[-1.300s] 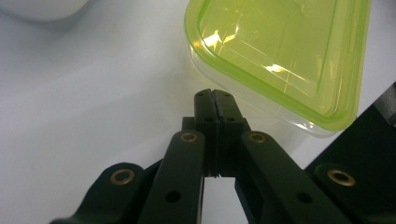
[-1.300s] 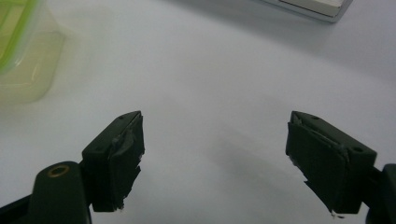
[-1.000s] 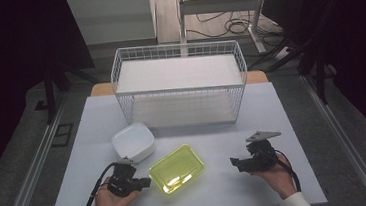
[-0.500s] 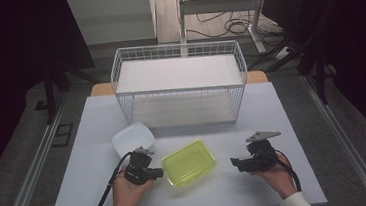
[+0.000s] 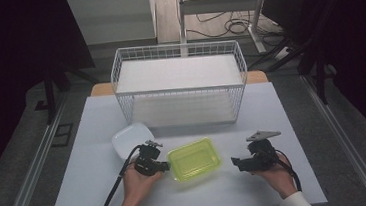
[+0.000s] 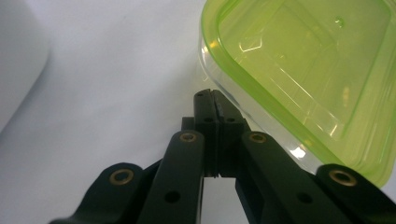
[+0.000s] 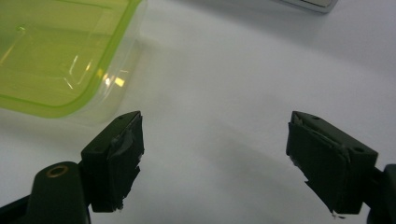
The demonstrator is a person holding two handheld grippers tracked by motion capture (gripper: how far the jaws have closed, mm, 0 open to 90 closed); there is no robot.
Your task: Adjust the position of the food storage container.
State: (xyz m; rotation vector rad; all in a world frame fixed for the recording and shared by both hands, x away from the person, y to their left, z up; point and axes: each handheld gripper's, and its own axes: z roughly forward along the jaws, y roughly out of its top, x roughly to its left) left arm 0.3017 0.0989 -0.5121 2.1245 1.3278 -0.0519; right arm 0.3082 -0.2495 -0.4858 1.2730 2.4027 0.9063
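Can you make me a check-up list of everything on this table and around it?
Surface: white table, bare around the things.
Job's things: yellow-green lidded plastic container lying flat near the front edge; white bowl just behind the left claw.
Clutter: white wire basket at the back of the table.
Claws: left claw shut, tips at the container's left edge, nothing pinched; right claw open, apart from the container.
Cables: a black cable trails from the left claw; more lie on the floor behind.
Surroundings: dark room, metal desk legs beyond the table.
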